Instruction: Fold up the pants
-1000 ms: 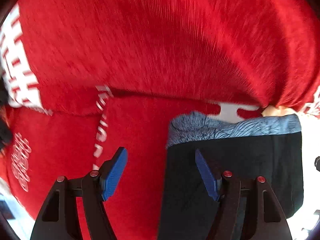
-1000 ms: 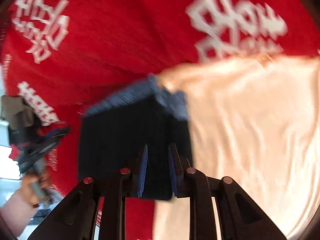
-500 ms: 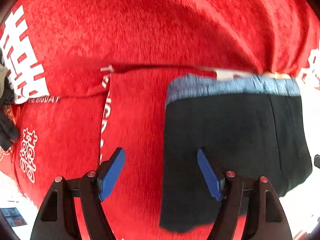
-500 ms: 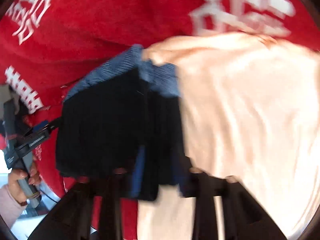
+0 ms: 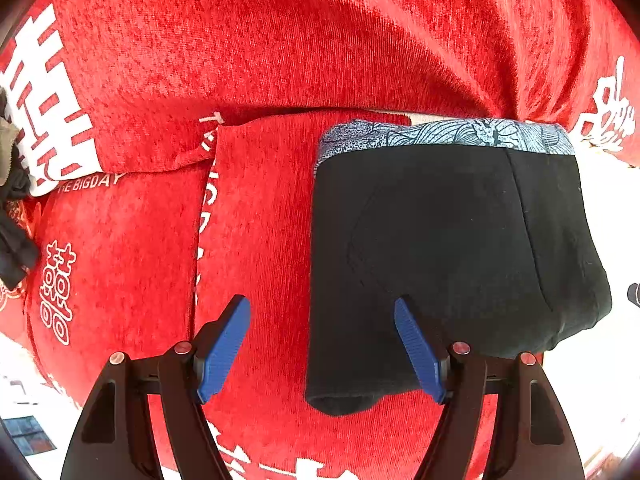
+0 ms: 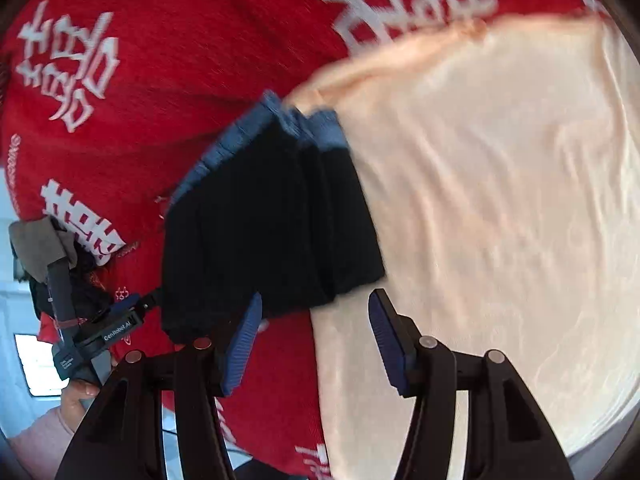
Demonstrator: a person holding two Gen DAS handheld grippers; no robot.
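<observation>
From my left wrist, my left claw (image 5: 322, 344) hangs open over the folded black pants (image 5: 452, 256) on the red cloth (image 5: 280, 40); its right pad overlaps their near edge and could drag the fold loose, though open room lies leftward. From my right wrist, my right claw (image 6: 314, 344) has just been opening, nothing between its pads, the pants' near corner just ahead, half on a peach cloth (image 6: 500, 200); brushing it could spill the stack.

Folded black matt cloth pants (image 5: 452, 248), patterned blue waistband at twelve o'clock, lie on fuzzy red velvety cloth (image 5: 280, 40); peach cloth (image 6: 500, 200) looks smooth.
</observation>
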